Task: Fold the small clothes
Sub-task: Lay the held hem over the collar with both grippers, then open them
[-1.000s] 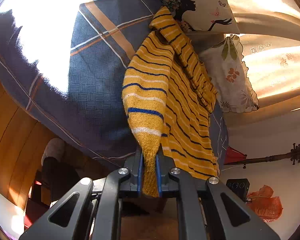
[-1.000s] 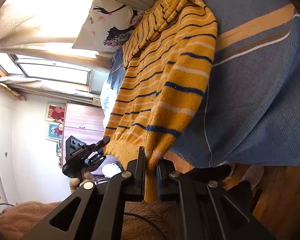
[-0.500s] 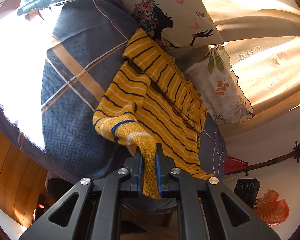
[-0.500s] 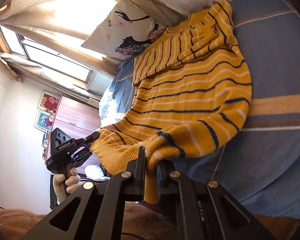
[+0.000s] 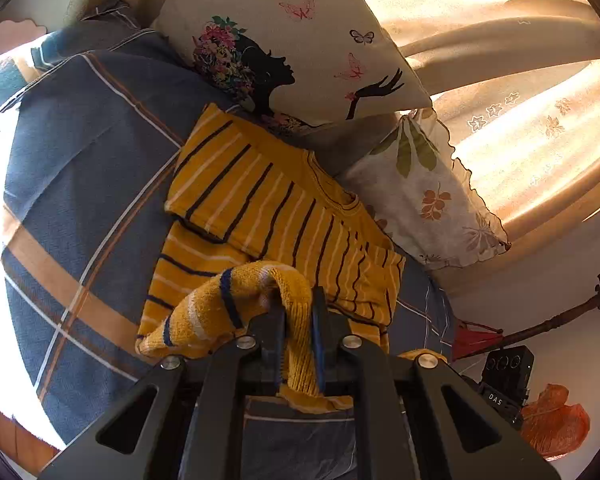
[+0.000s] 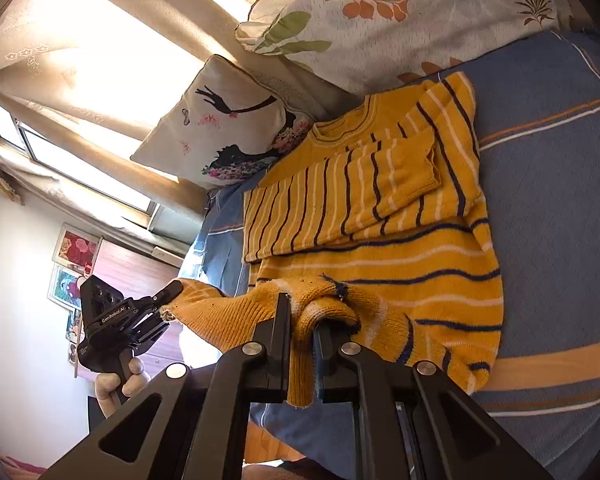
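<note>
While the left gripper point(image 5: 298, 334) and right gripper point(image 6: 300, 344) are each pinching a hem corner of the yellow striped sweater point(image 6: 380, 216) lying on the bed point(image 6: 560, 160), uneven carrying is risking a skewed fold; pillows point(image 6: 236, 128) are crowding the collar, leaving room only sideways.

obstacles: butterfly cushion point(image 5: 300, 40) and leaf-print pillow point(image 5: 424, 196) touching the sweater point(image 5: 268, 208) at its collar end | free: bare blue bedspread point(image 6: 552, 184) beside the sweater's outer edge | curtain point(image 5: 520, 92) behind pillows
</note>
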`<act>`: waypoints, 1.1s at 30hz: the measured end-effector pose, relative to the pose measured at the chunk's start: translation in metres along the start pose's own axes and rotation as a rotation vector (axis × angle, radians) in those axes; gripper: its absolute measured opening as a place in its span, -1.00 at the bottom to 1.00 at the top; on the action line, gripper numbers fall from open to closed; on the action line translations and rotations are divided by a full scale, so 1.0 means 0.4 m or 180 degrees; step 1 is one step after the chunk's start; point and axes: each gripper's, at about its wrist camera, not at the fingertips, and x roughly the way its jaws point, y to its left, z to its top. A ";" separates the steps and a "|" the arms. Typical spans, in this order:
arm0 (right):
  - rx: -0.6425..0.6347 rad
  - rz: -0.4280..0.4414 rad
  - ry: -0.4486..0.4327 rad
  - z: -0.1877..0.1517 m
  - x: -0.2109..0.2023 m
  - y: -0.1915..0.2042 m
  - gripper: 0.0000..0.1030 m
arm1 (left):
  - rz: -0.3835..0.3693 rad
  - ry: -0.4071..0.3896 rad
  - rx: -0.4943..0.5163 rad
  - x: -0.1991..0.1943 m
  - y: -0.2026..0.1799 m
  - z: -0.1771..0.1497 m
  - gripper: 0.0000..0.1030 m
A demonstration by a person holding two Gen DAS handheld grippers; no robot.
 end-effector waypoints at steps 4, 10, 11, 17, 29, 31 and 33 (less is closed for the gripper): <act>0.0064 -0.0117 -0.0034 0.070 0.031 -0.011 -0.81 | 0.0032 0.0051 0.0062 0.059 -0.015 0.072 -0.79; 0.0212 -0.0257 -0.0153 0.177 0.105 -0.045 -0.81 | 0.0136 0.0135 0.0122 0.169 -0.029 0.168 -0.79; 0.0241 -0.0283 -0.0171 0.191 0.115 -0.055 -0.81 | 0.0166 0.0153 0.0137 0.189 -0.032 0.181 -0.79; 0.0468 -0.0417 -0.0159 0.263 0.190 -0.123 -0.81 | 0.0289 0.0266 0.0207 0.309 -0.032 0.252 -0.78; 0.0948 -0.0387 -0.0255 0.355 0.255 -0.219 -0.66 | 0.0029 0.0329 -0.0007 0.383 0.002 0.363 -0.36; 0.1133 -0.0296 -0.0347 0.366 0.254 -0.241 -0.36 | -0.0084 0.0287 -0.0084 0.361 0.012 0.377 -0.21; 0.1277 -0.0226 -0.0464 0.375 0.244 -0.256 -0.09 | -0.0141 0.0230 -0.0124 0.332 0.023 0.384 -0.15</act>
